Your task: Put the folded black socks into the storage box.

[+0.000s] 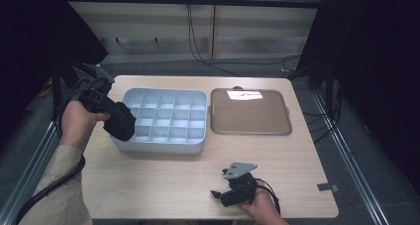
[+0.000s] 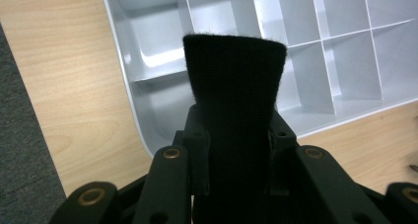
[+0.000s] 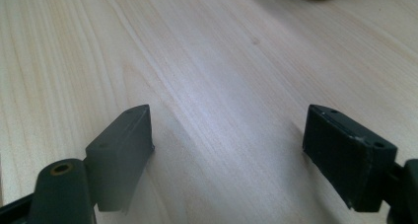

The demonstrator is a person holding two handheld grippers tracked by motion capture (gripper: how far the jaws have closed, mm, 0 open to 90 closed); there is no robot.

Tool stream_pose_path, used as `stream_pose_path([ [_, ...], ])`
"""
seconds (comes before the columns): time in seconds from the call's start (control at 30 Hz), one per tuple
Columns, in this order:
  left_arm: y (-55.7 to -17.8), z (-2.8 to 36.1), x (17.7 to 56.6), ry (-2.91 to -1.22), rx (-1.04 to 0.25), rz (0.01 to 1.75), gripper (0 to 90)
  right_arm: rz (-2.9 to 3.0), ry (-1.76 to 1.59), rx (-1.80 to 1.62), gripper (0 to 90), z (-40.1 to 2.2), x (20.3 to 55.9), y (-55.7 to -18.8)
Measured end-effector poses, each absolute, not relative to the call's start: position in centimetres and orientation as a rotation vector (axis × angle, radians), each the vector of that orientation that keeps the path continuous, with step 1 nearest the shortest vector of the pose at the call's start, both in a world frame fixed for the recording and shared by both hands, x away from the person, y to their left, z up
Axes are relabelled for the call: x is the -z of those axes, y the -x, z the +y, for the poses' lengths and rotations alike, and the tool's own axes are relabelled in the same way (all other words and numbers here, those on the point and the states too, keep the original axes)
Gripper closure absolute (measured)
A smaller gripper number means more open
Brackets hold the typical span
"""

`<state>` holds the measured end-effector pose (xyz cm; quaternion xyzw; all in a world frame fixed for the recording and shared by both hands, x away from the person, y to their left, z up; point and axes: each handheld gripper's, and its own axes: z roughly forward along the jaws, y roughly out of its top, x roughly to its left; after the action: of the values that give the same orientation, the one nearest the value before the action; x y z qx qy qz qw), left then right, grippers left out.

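Black folded cloth (image 2: 234, 110), clenched in the left gripper's (image 1: 119, 120) jaws, hangs over the divided tray's (image 1: 163, 144) near-left corner compartment; right gripper (image 1: 229, 191) released.

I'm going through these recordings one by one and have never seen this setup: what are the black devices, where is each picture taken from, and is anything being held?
A person sits at a wooden table with a hand-held two-jaw gripper in each hand. The high view looks down from above; the other two come from cameras riding on each gripper, looking along its jaws. On the table are a grey divided tray and, to its right, a flat brown tray with a white slip at its far edge. The left gripper is clamped on a black fabric piece, poised over the divided tray's near-left corner. The right gripper rests low over bare wood near the table's front, jaws wide apart with nothing between them.
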<state>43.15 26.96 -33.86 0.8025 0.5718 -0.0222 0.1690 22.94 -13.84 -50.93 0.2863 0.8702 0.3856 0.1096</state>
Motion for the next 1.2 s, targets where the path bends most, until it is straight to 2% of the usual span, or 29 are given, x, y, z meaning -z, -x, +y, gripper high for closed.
stream_pose_path([
  [0.7,-44.4,27.6,35.9,-2.267,0.067,1.672,70.3,2.559,-0.840,-1.137,18.8,-13.8,50.9,-22.9],
  [1.2,-44.7,28.0,37.8,-2.321,-0.016,1.726,70.3,2.557,-0.845,-1.133,18.8,-13.9,50.9,-22.9],
])
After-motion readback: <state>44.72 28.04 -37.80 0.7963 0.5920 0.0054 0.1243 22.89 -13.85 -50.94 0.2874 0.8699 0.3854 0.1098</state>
